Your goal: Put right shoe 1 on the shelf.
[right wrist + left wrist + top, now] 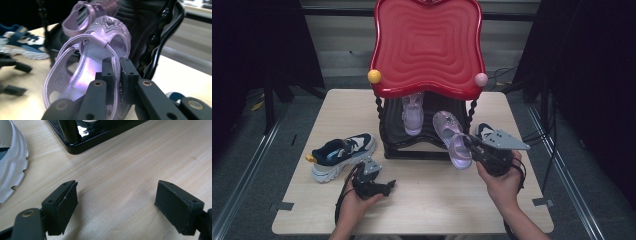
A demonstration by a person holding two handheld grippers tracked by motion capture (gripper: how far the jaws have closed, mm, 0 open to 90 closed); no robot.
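The sandal [453, 138] is hanging in the air just in front of the rack [412, 147], at the right side of its lower shelf, and its toe is pointing toward the rack. The right gripper [473, 145] is holding it by the side strap near the heel; in the right gripper view the two jaws are pressing together on this thin strap [115, 75], with almost no gap between them. I think the strap is being chosen because it is narrow and stiff enough, so the sandal is staying tilted and open side up, ready to slide onto the shelf.

A second sandal [413, 114] is already standing on that shelf, under the red top [427, 45] of the rack, to the left of the held one. It seems the pair is being put side by side, so the free place right of it is the likely goal.

The left gripper [387, 186] is resting low over the table [427, 205], in front of the rack and to its left. Its jaws are standing wide apart with nothing between them, only bare wood. It is probably waiting near the sneaker [343, 155], which is lying on the table left of the rack, touching no gripper. Another dark shoe [484, 131] is lying right of the rack, partly hidden behind the right gripper.
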